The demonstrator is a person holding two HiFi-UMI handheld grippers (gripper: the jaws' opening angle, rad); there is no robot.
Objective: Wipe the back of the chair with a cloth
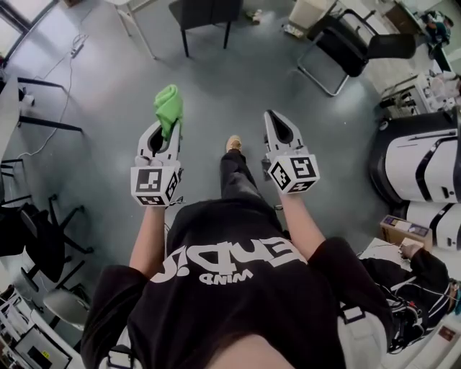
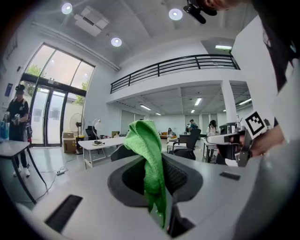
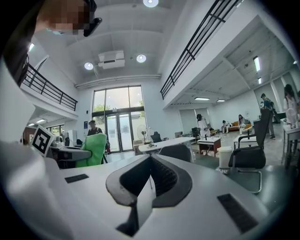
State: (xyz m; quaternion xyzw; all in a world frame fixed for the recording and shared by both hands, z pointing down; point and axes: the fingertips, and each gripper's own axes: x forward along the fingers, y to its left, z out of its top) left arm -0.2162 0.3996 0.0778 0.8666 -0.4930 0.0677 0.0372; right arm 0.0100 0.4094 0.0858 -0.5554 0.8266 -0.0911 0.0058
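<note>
Left gripper (image 1: pixel 164 130), right gripper (image 1: pixel 274 117) — one cloth (image 1: pixel 168 107)

open floor (image 1: pixel 216 101) lies ahead, black chairs (image 1: pixel 351 49) well beyond it.

Lower end of cloth (image 2: pixel 149 154) hidden between left fingers (image 2: pixel 183 180); dark chair (image 1: pixel 205 16) cut off by head view's top edge.

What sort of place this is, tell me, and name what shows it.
Probably a large open-plan office or lab hall: a white desk and a black office chair stand about, with a railed mezzanine overhead and tall glass doors.
</note>
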